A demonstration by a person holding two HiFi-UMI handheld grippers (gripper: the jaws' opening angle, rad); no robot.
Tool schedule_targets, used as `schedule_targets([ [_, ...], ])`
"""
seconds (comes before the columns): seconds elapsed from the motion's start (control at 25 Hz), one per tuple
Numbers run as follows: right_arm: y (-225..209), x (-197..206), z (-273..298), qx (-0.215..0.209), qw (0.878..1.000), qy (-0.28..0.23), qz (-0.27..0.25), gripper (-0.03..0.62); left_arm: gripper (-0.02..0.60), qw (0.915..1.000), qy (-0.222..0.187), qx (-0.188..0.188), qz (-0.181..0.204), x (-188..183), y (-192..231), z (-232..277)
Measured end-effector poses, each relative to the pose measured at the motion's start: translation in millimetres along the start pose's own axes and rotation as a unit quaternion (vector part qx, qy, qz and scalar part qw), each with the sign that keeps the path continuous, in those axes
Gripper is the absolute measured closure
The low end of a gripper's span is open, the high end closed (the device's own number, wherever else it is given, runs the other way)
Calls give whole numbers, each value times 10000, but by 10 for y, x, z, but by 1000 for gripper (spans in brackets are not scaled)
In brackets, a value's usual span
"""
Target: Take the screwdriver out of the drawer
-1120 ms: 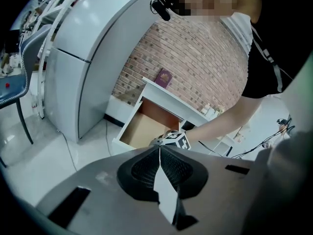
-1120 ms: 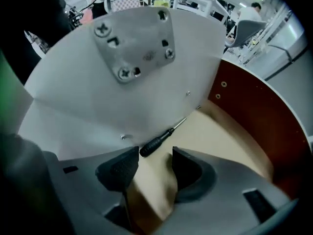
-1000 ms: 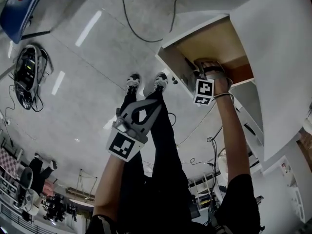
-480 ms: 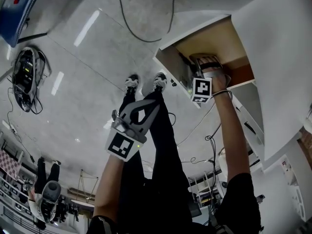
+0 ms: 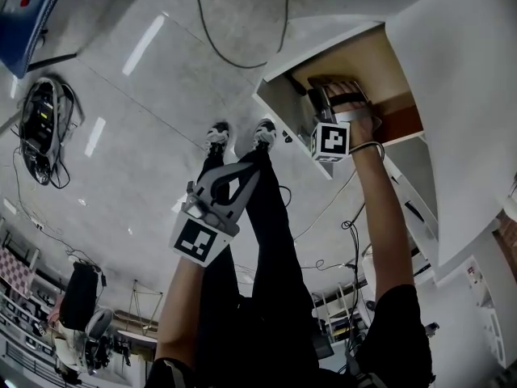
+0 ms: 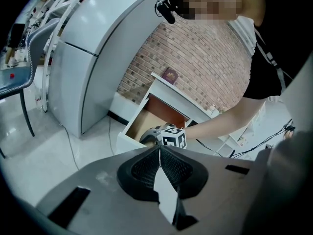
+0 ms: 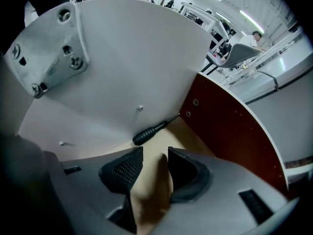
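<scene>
The screwdriver, black-handled with a thin shaft, lies on the wooden floor of the open drawer, tucked against its white wall just beyond my right gripper's tips. My right gripper reaches down into the drawer. Its jaws are closing, with only drawer floor showing between them, and they do not touch the screwdriver. In the head view its marker cube sits at the drawer's front edge. My left gripper hangs over the floor away from the drawer, with its jaws shut and empty.
The drawer's red-brown end wall stands to the right of the jaws. The white cabinet has a second drawer front below. Cables trail over the floor; a blue chair and a cabled device stand at left. My shoes are near the drawer.
My right gripper has shifted a little up and to the left in the head view, further along inside the drawer. The left gripper has stayed nearly still.
</scene>
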State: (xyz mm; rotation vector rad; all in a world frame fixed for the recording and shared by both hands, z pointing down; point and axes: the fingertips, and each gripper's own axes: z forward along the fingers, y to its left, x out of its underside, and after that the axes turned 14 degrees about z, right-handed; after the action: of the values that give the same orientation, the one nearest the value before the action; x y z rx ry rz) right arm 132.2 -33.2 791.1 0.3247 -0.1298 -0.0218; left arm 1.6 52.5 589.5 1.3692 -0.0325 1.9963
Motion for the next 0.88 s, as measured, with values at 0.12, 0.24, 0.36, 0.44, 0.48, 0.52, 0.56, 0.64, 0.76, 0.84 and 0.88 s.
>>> schedule_targets([
  [0.12, 46, 12, 12, -131, 9999, -19, 7, 379, 563, 10000, 25, 6, -4, 16, -18, 0],
  [0.24, 128, -41, -5, -380, 9990, -61, -228, 379, 563, 10000, 10, 19, -4, 19, -34, -13],
  [0.36, 167, -61, 0, -622, 9973, -66, -392, 338, 563, 10000, -6, 10, 13, 28, -37, -37],
  [0.44, 195, -79, 16, -788, 9957, -17, -492, 278, 563, 10000, -7, -5, -19, 35, -37, -46],
  [0.48, 199, -91, 29, -788, 9952, -3, -581, 279, 563, 10000, -8, -17, -47, 41, -35, -50],
  [0.52, 193, -110, 44, -737, 9949, -27, -687, 279, 563, 10000, -4, -29, -72, 50, -32, -53],
  [0.56, 179, -133, 56, -654, 9947, -92, -786, 275, 563, 10000, 2, -41, -79, 62, -27, -55],
  [0.64, 138, -172, 71, -489, 9939, -255, -958, 266, 563, 9999, 10, -63, -97, 84, -20, -54],
  [0.76, 81, -193, 84, -489, 9930, -310, -1025, 229, 563, 9998, 6, -100, -154, 102, -8, -53],
  [0.84, 30, -181, 86, -487, 9956, -249, -766, 212, 563, 9999, -1, -106, -133, 107, -2, -62],
  [0.88, 18, -156, 89, -481, 9969, -203, -594, 207, 563, 9998, -1, -107, -139, 109, 0, -66],
])
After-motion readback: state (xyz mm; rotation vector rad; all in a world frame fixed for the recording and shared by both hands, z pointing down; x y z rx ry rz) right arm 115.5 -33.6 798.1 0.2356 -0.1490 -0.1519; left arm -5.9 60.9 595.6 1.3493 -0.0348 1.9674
